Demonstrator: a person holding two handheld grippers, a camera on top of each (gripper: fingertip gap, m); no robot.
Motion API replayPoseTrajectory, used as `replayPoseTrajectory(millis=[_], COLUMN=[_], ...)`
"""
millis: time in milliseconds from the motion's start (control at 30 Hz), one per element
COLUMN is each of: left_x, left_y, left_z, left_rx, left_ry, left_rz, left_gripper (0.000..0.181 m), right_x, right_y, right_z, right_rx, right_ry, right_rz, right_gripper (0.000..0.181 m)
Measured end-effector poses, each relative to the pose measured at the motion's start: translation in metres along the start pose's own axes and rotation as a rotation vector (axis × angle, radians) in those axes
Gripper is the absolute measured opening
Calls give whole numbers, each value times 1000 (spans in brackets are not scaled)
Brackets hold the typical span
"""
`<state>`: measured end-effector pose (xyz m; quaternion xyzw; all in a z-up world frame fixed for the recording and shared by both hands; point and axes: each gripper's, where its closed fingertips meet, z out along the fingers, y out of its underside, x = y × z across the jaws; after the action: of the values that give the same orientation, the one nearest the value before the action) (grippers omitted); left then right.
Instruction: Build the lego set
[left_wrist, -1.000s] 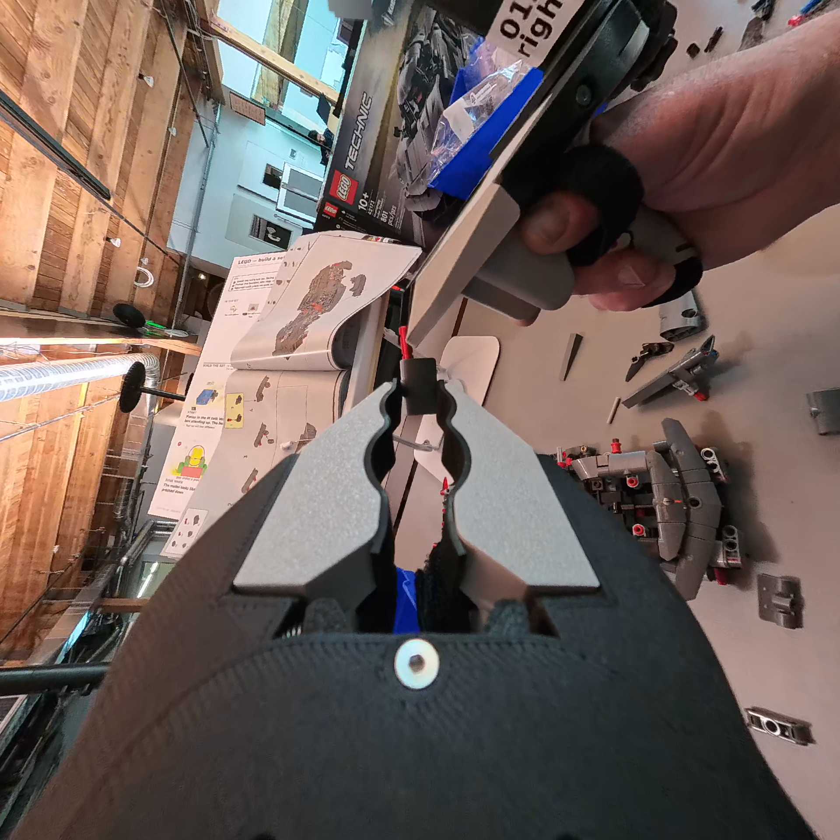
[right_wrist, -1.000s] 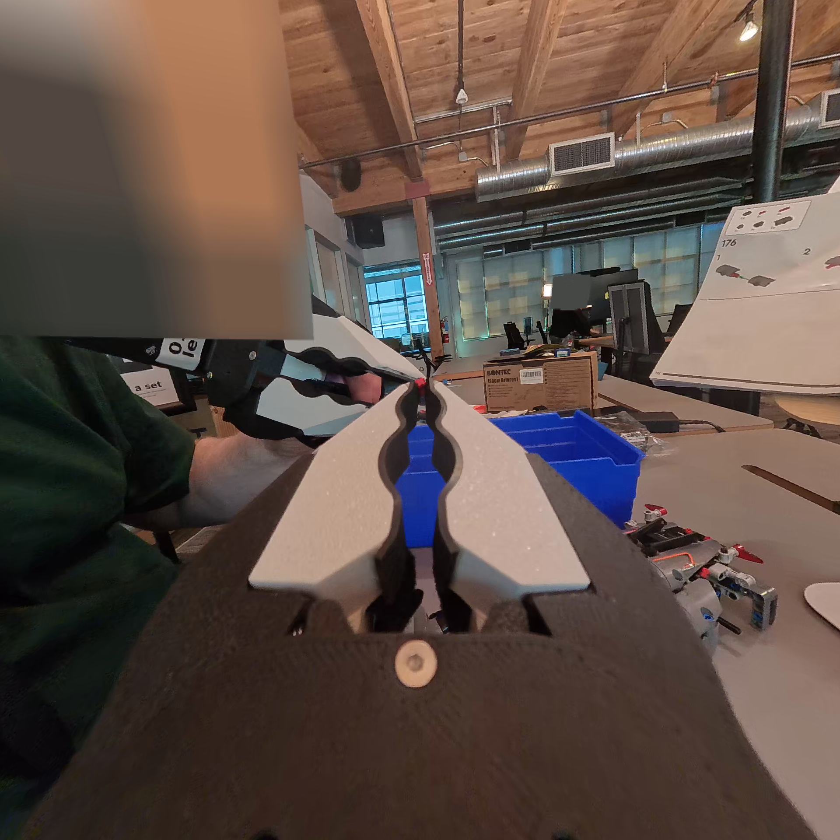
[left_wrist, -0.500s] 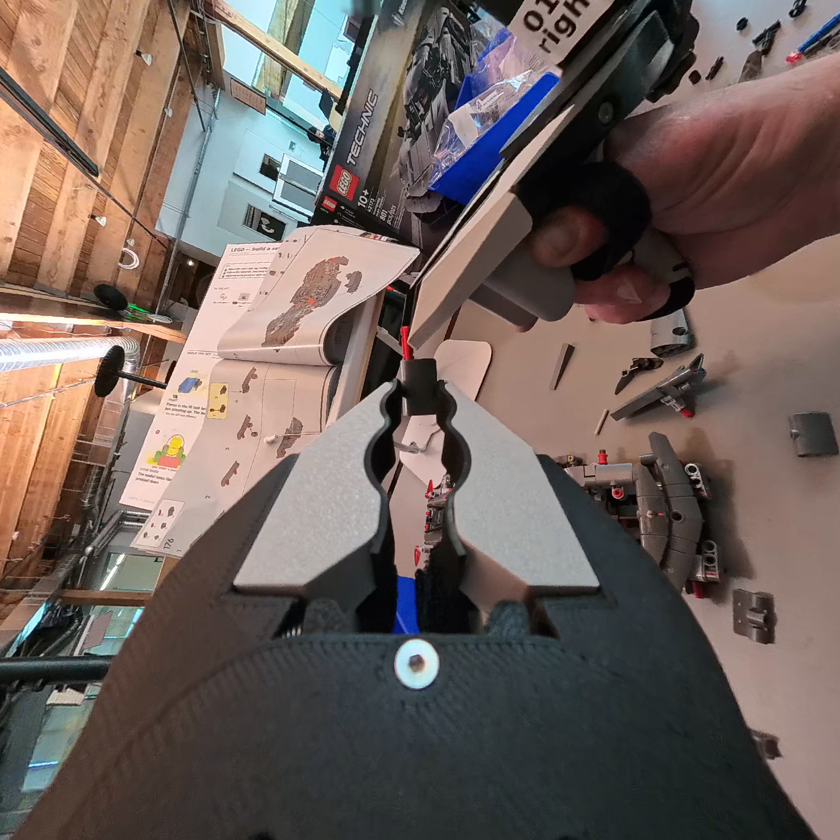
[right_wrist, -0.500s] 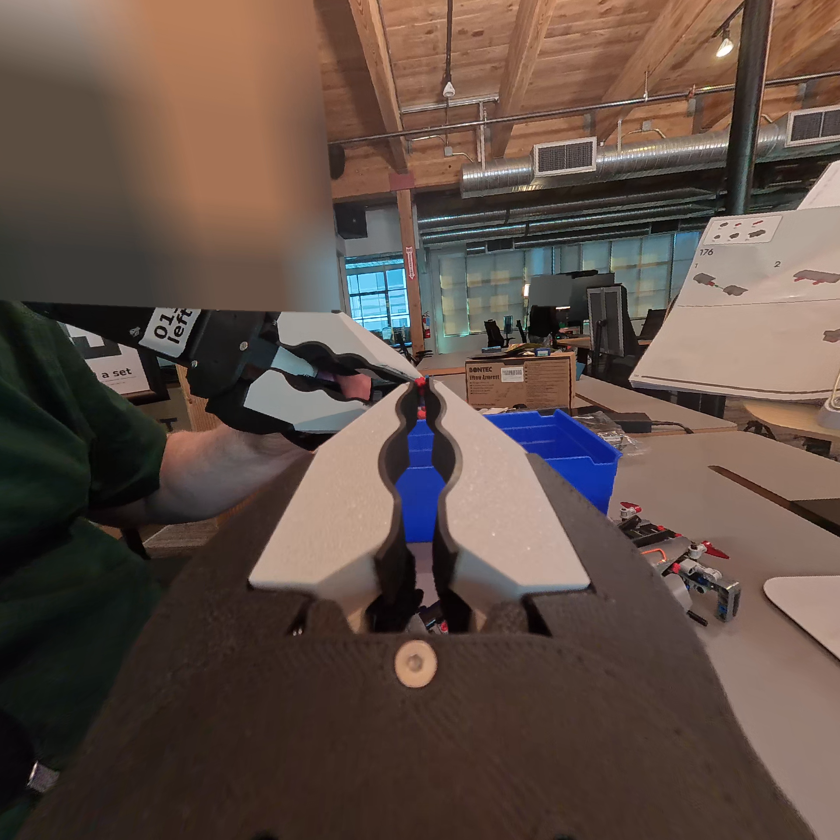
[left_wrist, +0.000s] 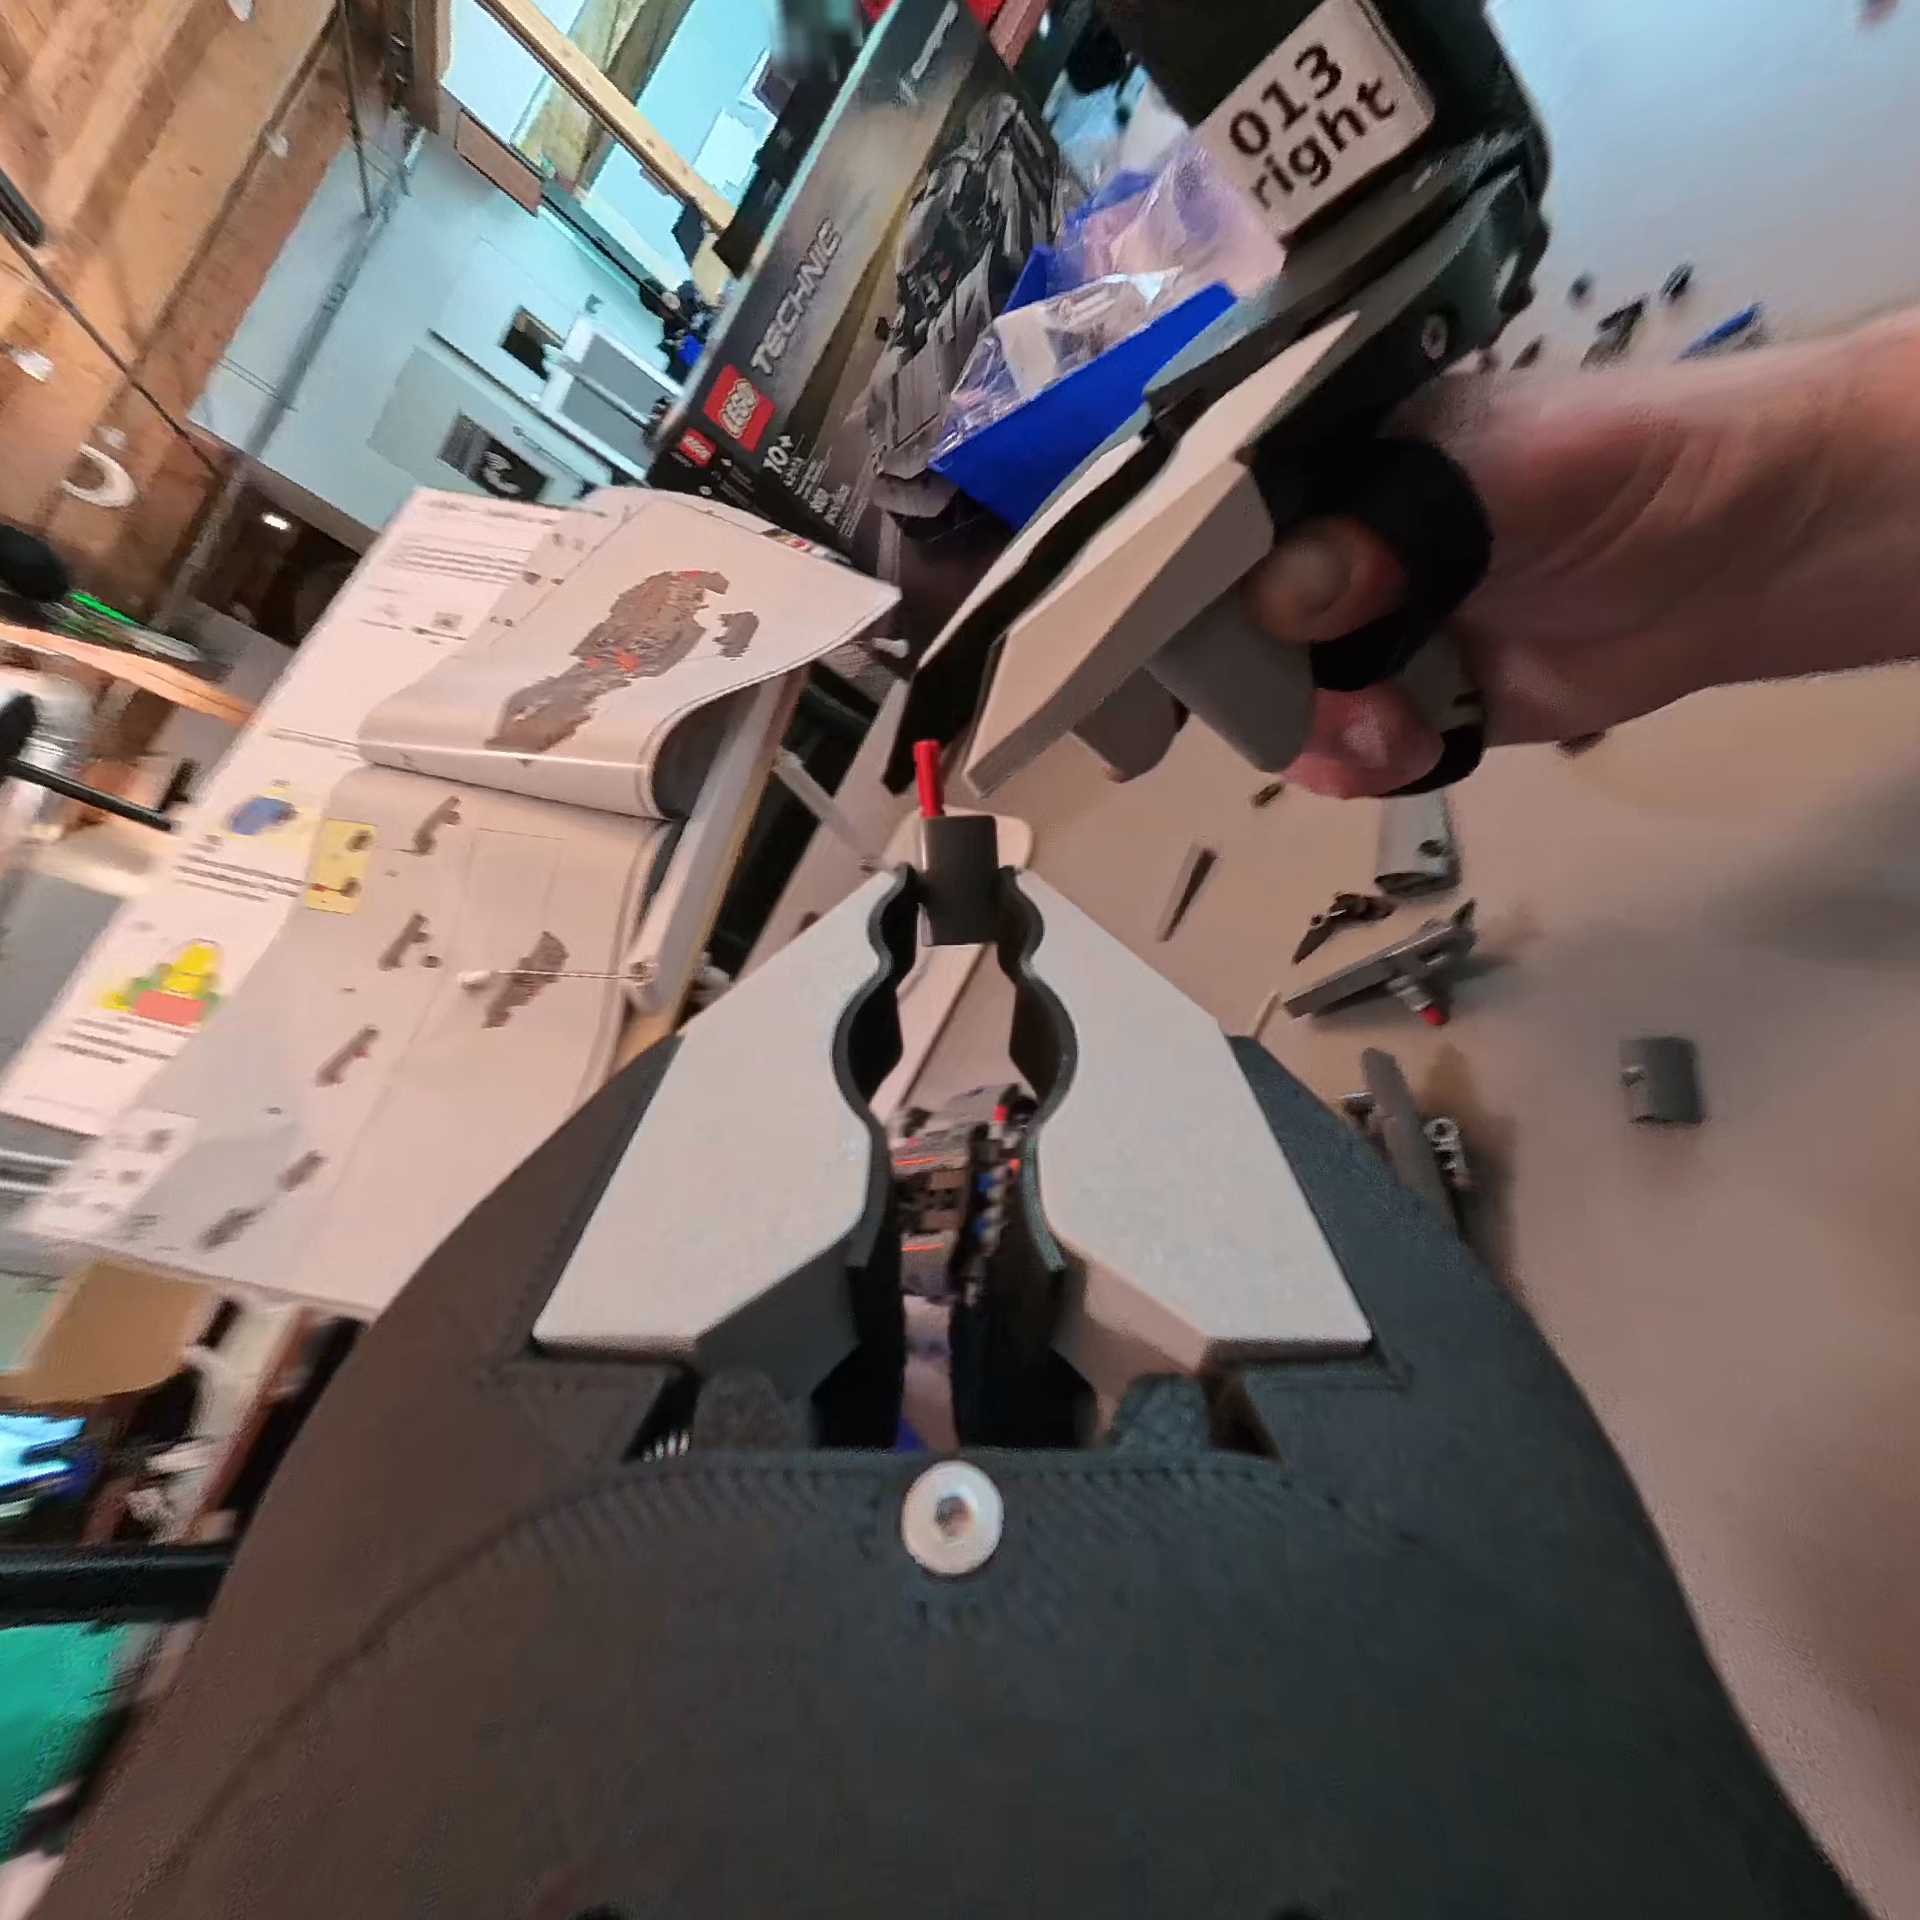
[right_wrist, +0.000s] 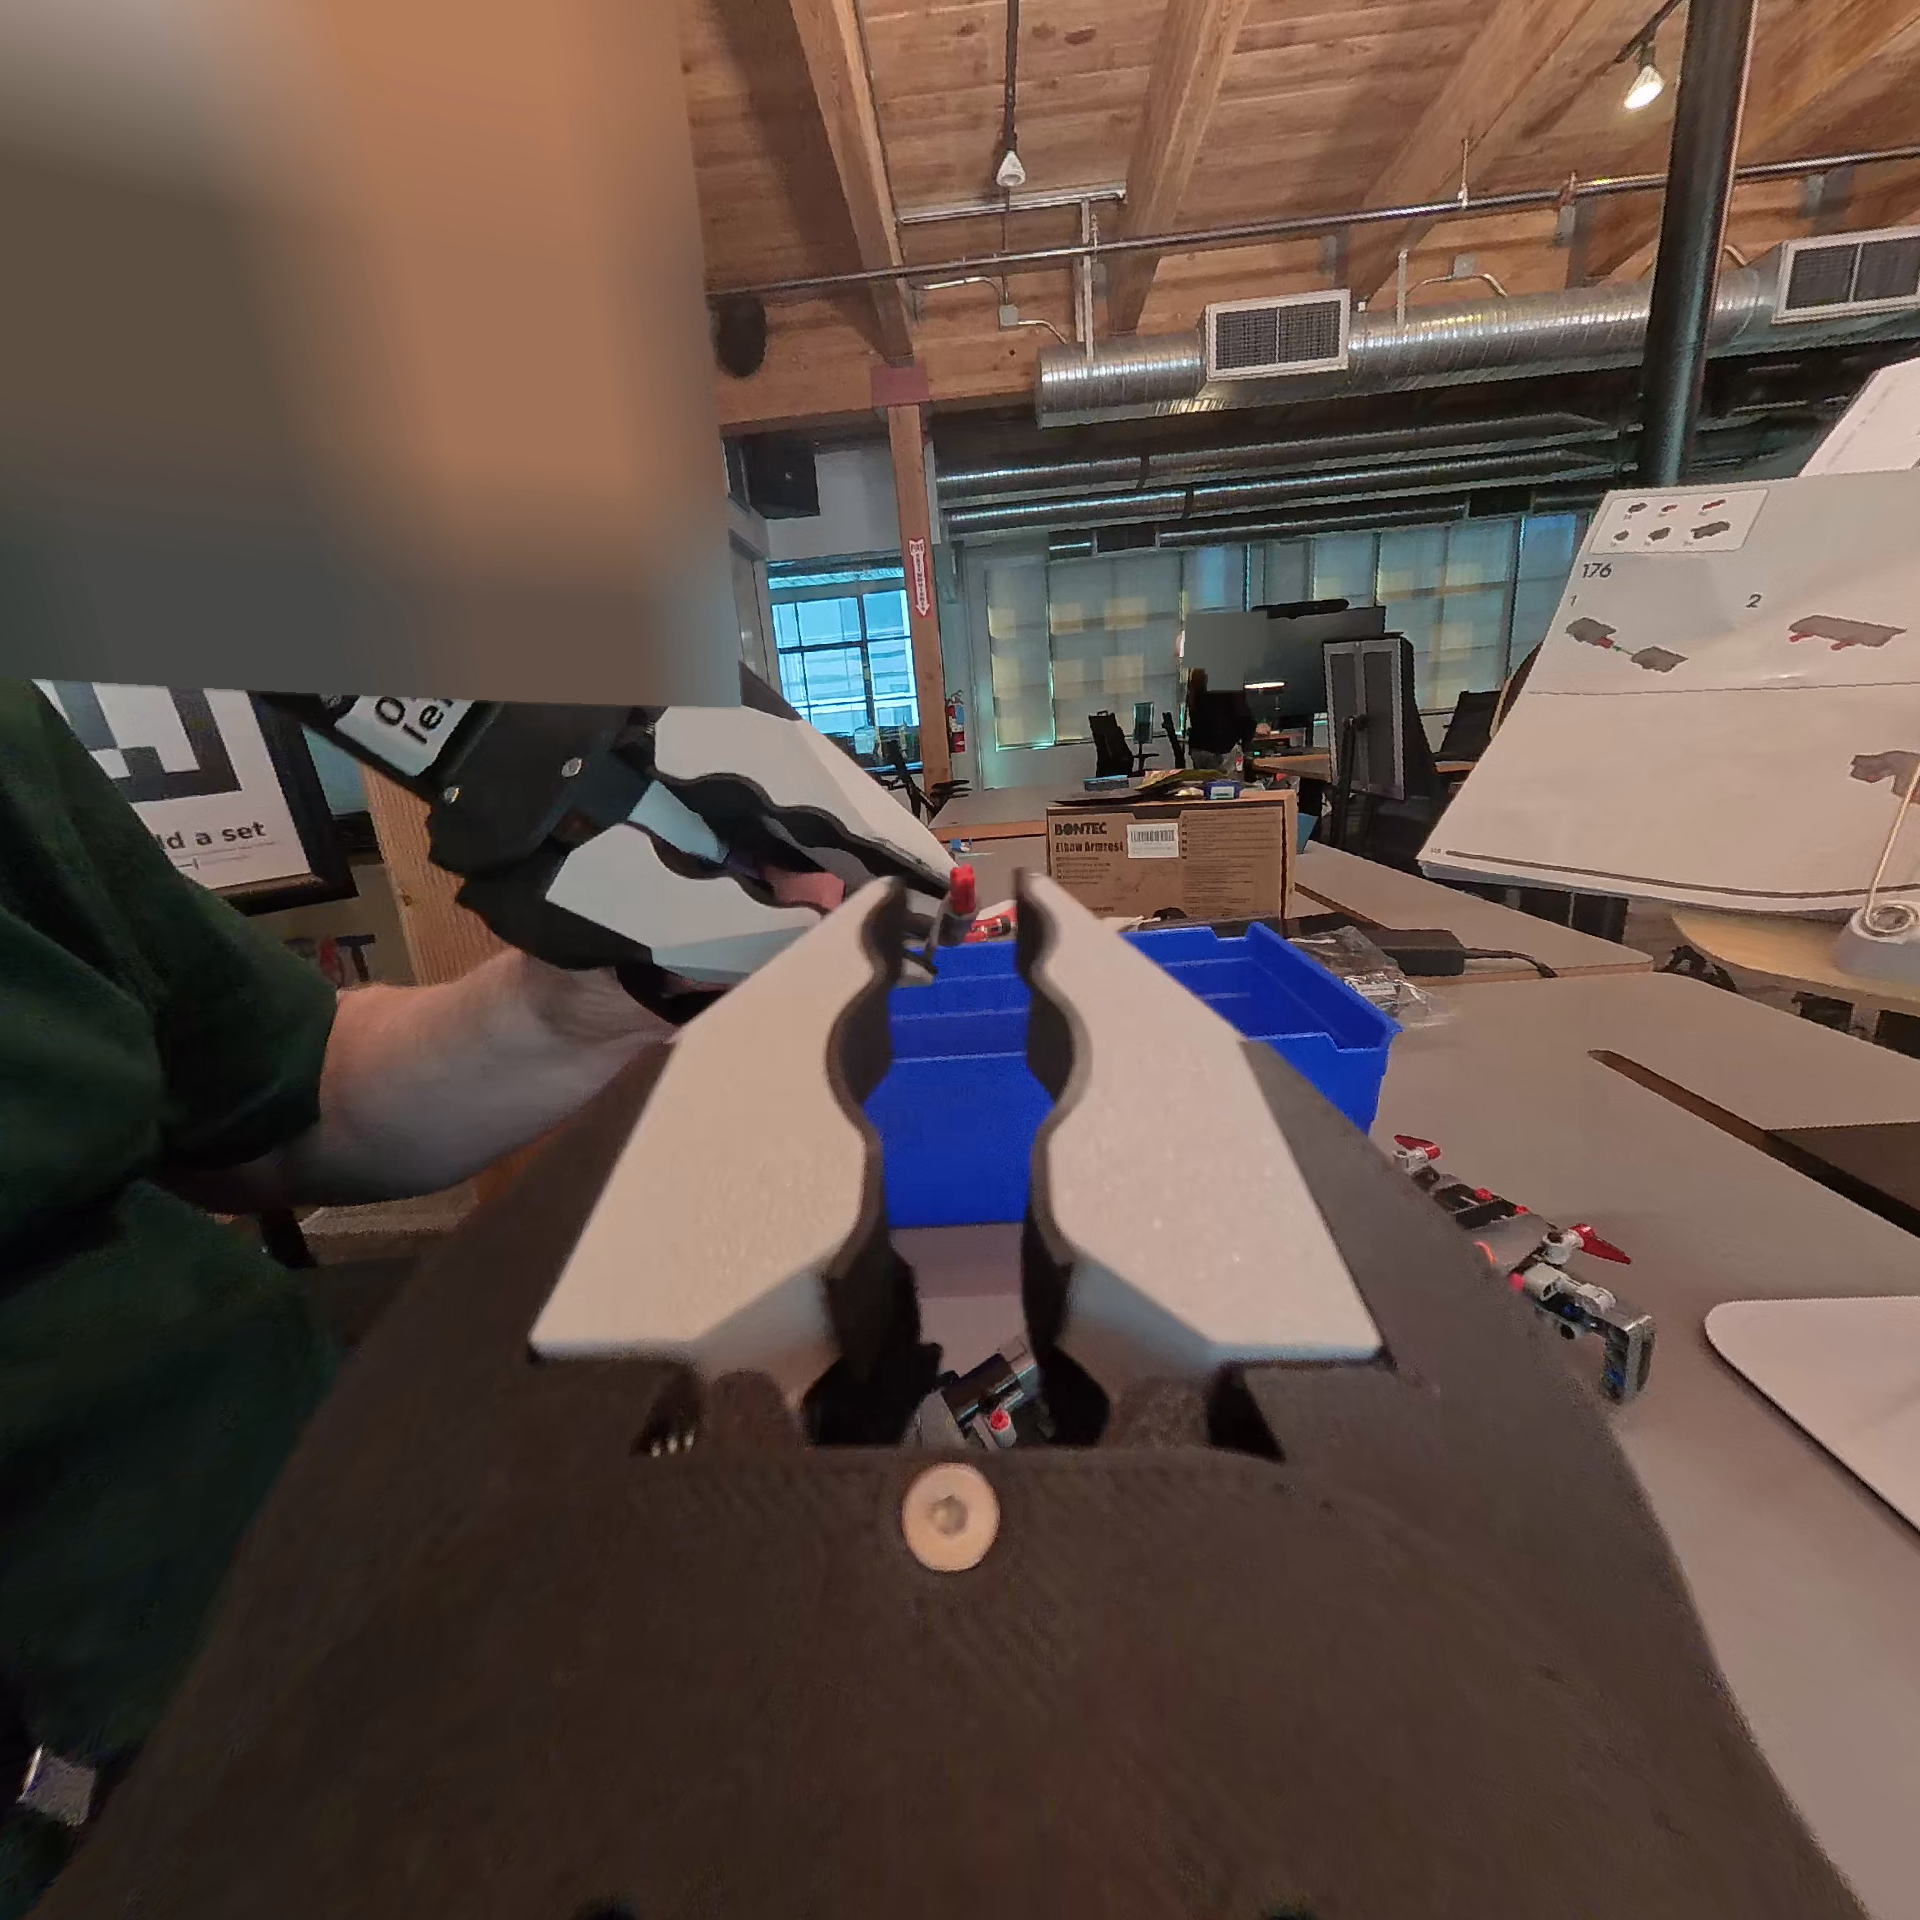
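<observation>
My left gripper (left_wrist: 956, 883) is shut on a small black lego piece (left_wrist: 958, 862) held in the air. A red pin (left_wrist: 926, 777) sticks out of the piece's top. My right gripper (right_wrist: 956, 894) is open, its jaws apart on either side of the red pin (right_wrist: 961, 886) without gripping it. In the left wrist view the right gripper (left_wrist: 933, 779) hangs just above the pin, held by a hand. In the right wrist view the left gripper (right_wrist: 914, 904) comes in from the left. A partly built grey model (right_wrist: 1538, 1247) lies on the table.
An open instruction booklet (left_wrist: 468, 935) stands on a holder at the left. A blue bin (right_wrist: 1247, 1018) and the set's box (left_wrist: 862, 312) stand behind. Loose grey parts (left_wrist: 1392, 977) lie on the table (right_wrist: 1662, 1091). A cardboard box (right_wrist: 1174, 852) sits farther back. My left and right fingertips are right by each other. The partly built grey model (right_wrist: 1538, 1247) is about 30 cm from both grippers' fingertips.
My right gripper was shut on the red pin and has opened, letting it go. The pin stays in the black piece. Both grippers have tilted a little.
</observation>
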<state>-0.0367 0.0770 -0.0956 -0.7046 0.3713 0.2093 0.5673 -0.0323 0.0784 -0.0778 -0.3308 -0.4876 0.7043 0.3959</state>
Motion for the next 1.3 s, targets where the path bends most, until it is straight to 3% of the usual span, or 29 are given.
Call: replayPoseTrajectory(millis=[33, 167, 333, 467, 767, 1300], left_x=[1, 0, 1, 11, 22, 17], left_y=[-1, -2, 2, 3, 5, 1], left_z=[-1, -4, -8, -7, -7, -2], left_rx=[19, 88, 123, 146, 148, 313], left_ry=[27, 156, 327, 458, 553, 559], left_rz=[-57, -323, -660, -849, -1001, -1230], left_gripper=[13, 13, 13, 12, 12, 12], right_x=[0, 1, -5, -4, 1, 8], right_y=[0, 4, 17, 31, 39, 34], right_z=[0, -1, 8, 16, 15, 12], right_rx=[-4, -80, -265, -375, -455, -446], right_ry=[-3, 41, 172, 249, 312, 376], right_rz=[-3, -132, -512, -715, -833, -827], right_gripper=[27, 34, 62, 68, 41, 40])
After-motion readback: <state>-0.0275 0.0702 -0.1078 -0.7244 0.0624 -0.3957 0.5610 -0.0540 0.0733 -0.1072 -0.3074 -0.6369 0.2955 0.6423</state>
